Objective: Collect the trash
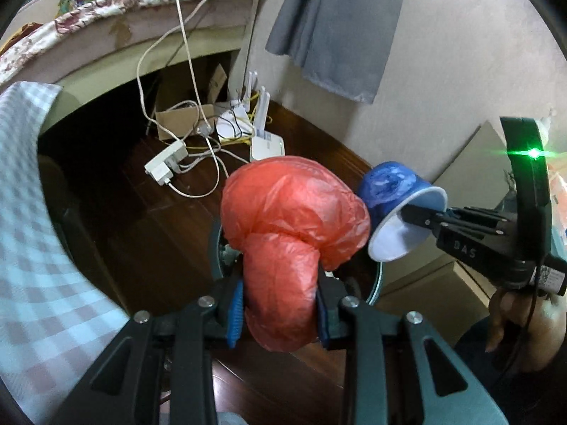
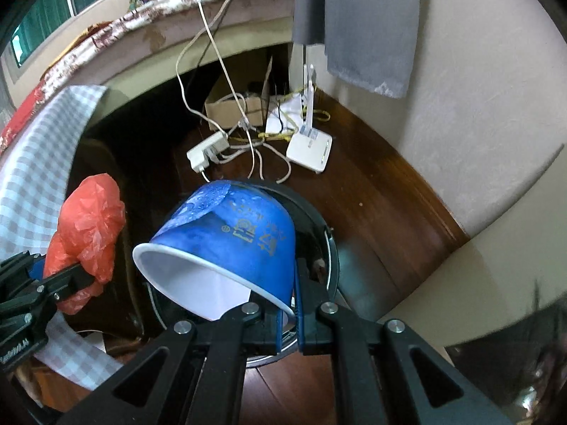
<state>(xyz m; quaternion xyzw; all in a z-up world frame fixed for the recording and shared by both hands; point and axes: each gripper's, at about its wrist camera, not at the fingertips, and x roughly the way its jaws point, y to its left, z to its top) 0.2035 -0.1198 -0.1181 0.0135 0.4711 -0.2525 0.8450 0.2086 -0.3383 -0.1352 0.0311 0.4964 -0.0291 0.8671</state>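
Floor [image 1: 170,212] of dark wood carries cables [image 1: 198,163] beside plaster wall [image 1: 443,53].

Both jaws clamped, angled downward

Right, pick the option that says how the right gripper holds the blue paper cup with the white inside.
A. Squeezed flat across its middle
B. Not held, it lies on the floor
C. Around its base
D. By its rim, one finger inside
D: the right gripper pinches the rim of the blue paper cup, one finger reaching into its white inside.
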